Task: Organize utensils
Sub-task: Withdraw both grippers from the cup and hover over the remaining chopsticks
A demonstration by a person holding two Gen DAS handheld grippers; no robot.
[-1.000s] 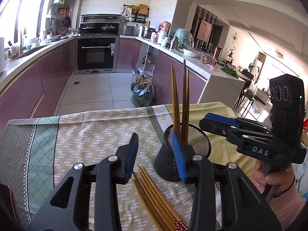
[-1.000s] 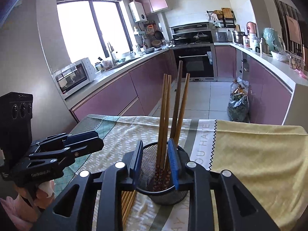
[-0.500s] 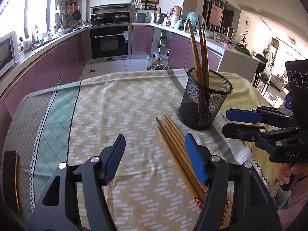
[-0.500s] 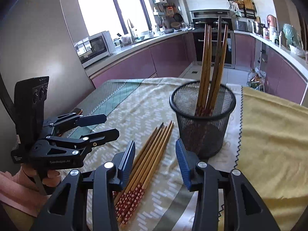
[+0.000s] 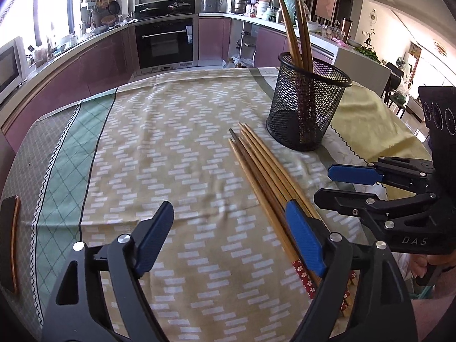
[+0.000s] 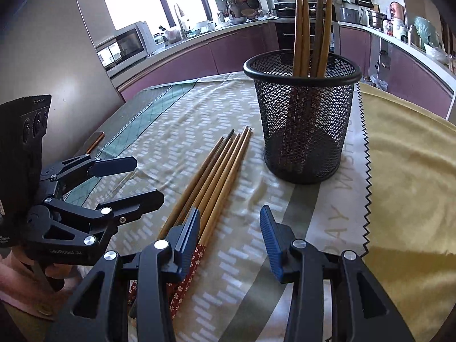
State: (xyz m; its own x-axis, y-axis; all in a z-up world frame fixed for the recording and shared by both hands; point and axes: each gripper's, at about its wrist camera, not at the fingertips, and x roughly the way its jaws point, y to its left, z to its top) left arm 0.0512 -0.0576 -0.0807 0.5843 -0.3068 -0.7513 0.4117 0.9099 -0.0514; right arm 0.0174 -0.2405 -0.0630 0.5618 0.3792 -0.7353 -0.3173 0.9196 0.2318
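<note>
A black mesh cup (image 5: 306, 105) (image 6: 302, 114) stands on the tablecloth with several wooden chopsticks (image 6: 312, 28) upright in it. A bundle of several loose chopsticks (image 5: 265, 168) (image 6: 216, 171) lies flat on the cloth beside the cup, red patterned ends toward me. My left gripper (image 5: 228, 236) is open and empty, low over the cloth, its right finger above the bundle. My right gripper (image 6: 230, 236) is open and empty, its left finger over the bundle's near end. Each gripper also shows in the other's view: the right gripper (image 5: 344, 183), the left gripper (image 6: 134, 179).
The table is covered by a patterned beige and green cloth (image 5: 159, 142) and a yellow cloth (image 6: 404, 171). A dark phone (image 5: 8, 239) lies at the table's left edge. A kitchen with purple cabinets and an oven (image 5: 165, 42) lies behind.
Both grippers have pulled back from the mesh cup and dropped low toward the loose chopstick bundle. The right gripper has opened wider. The cup and its chopsticks stay in place.
</note>
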